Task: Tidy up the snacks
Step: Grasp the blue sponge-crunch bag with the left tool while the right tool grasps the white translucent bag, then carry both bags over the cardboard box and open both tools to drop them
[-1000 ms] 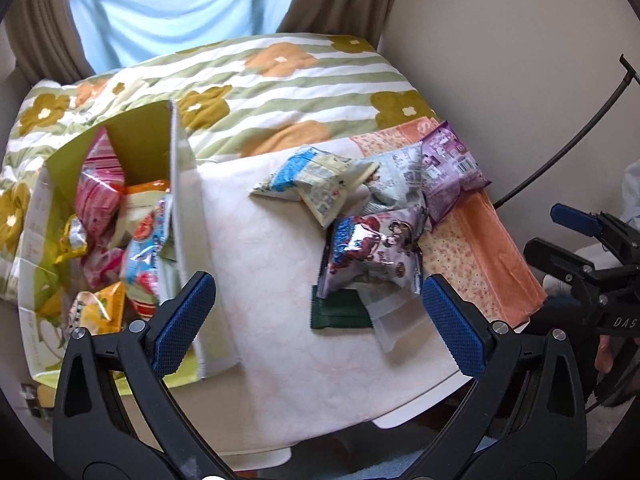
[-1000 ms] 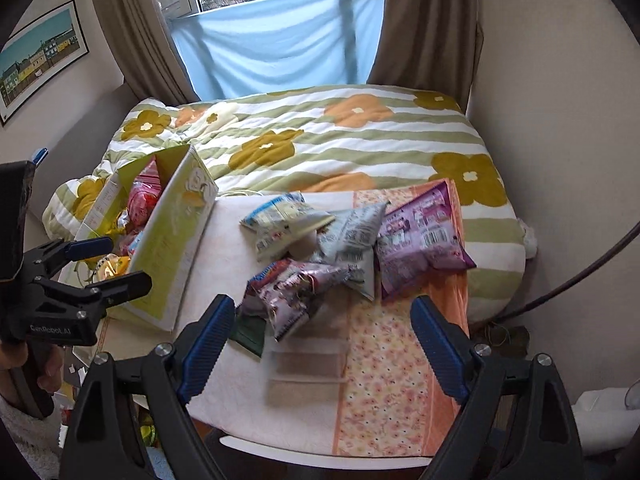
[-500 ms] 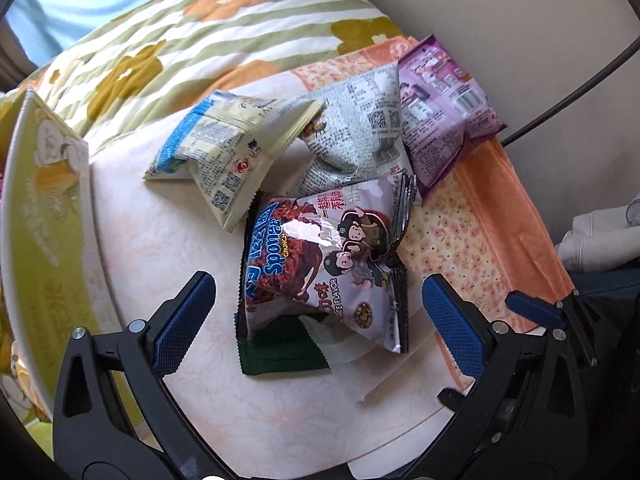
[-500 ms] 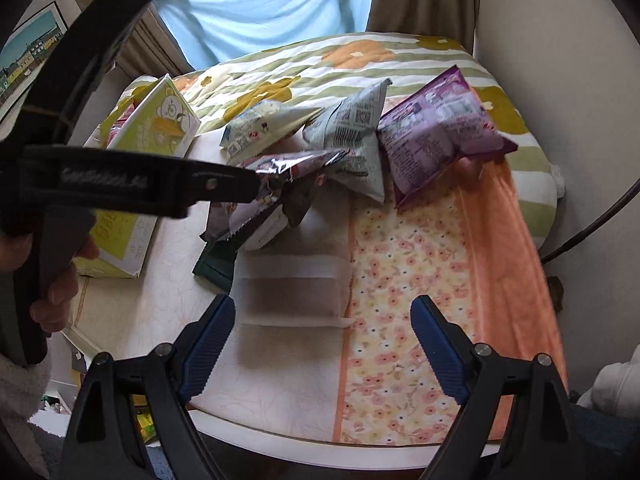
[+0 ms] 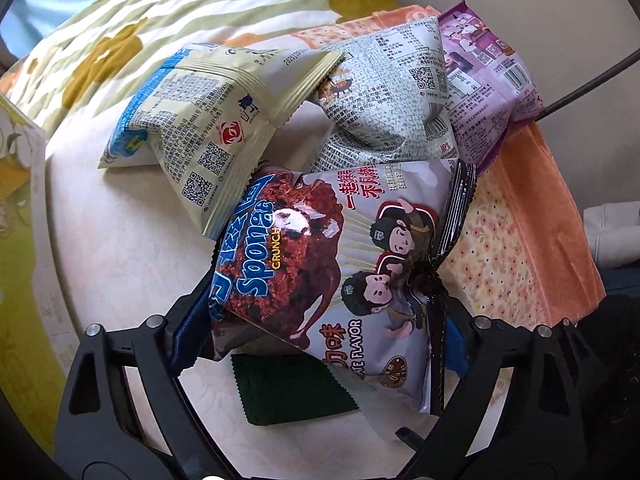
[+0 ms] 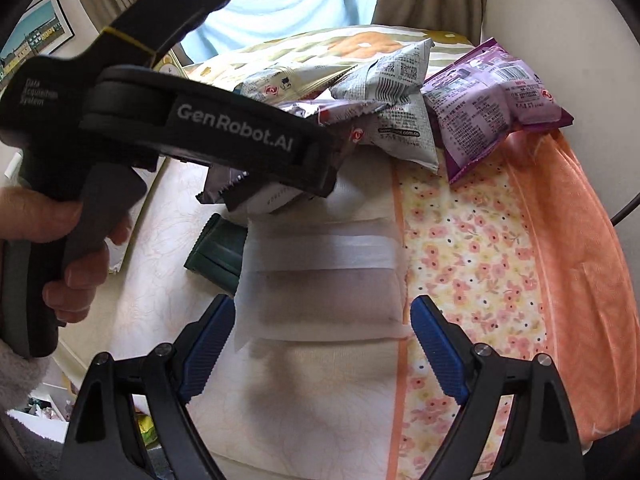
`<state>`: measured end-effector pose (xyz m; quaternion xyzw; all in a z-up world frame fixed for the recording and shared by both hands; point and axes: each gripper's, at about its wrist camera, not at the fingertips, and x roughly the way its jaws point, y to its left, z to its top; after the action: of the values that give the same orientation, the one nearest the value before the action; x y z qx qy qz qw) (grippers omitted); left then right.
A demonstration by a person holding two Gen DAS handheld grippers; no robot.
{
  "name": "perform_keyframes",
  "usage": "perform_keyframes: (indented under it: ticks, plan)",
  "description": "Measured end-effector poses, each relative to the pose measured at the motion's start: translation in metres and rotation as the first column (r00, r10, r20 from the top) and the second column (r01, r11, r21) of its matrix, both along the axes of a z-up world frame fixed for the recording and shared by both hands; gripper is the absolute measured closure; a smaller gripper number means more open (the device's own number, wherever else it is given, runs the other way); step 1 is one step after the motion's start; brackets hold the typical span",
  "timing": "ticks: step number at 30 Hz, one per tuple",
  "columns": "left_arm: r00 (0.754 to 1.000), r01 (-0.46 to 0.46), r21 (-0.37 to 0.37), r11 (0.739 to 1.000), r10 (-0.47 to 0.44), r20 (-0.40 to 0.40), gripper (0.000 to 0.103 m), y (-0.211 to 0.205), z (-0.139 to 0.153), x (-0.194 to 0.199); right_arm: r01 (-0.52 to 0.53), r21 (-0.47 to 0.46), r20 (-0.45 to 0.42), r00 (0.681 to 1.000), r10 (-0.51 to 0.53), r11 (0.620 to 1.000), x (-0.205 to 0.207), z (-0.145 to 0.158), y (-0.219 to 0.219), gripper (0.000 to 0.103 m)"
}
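Observation:
My left gripper (image 5: 320, 332) has its blue pads on both sides of the Sponge Crunch chocolate bag (image 5: 332, 264), pressing into it; its body (image 6: 224, 136) shows in the right wrist view. Under that bag lies a dark green packet (image 5: 288, 388). Behind are a cream-and-blue bag (image 5: 208, 128), a grey newsprint bag (image 5: 392, 96) and a purple bag (image 5: 488, 76). My right gripper (image 6: 320, 336) is open, its pads on either side of a translucent white packet (image 6: 324, 280) on the table, not touching it.
The snacks lie on a round table with a pale cloth (image 5: 120, 248) and an orange floral cloth (image 6: 480, 248). A yellow-green carton (image 5: 20, 216) stands at the left. A flowered bed (image 5: 120, 36) is behind, a wall and black cable (image 5: 592, 84) at right.
My left gripper came down from over the carton to the snack pile and closed on the Sponge Crunch bag. My right gripper moved forward and down to the white packet, still open.

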<state>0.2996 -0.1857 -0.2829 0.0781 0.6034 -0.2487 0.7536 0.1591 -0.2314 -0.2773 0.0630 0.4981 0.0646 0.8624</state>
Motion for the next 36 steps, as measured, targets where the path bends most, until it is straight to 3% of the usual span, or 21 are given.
perform_keyframes:
  ticks: [16, 26, 33, 36]
  plan:
    - [0.998, 0.007, 0.023, 1.0, -0.008, 0.069, 0.019, 0.02, 0.01, -0.01, 0.019, -0.047, 0.002, 1.0, -0.019, 0.999, 0.014, -0.012, 0.017, 0.012]
    - [0.998, -0.027, 0.016, 0.999, 0.027, 0.051, 0.019, 0.034, 0.004, -0.012, 0.014, -0.024, -0.049, 0.999, -0.016, 1.0, 0.037, -0.02, 0.025, 0.012]
    - [0.996, -0.051, 0.014, 0.999, 0.05, 0.074, 0.019, 0.038, 0.014, -0.016, 0.009, -0.015, -0.022, 1.0, -0.009, 1.0, 0.031, -0.027, 0.017, 0.03]
    - [0.994, -0.062, 0.021, 0.998, 0.06, 0.094, 0.019, 0.038, 0.021, -0.021, 0.009, -0.007, -0.017, 1.0, -0.009, 1.0, 0.03, -0.026, 0.011, 0.033]
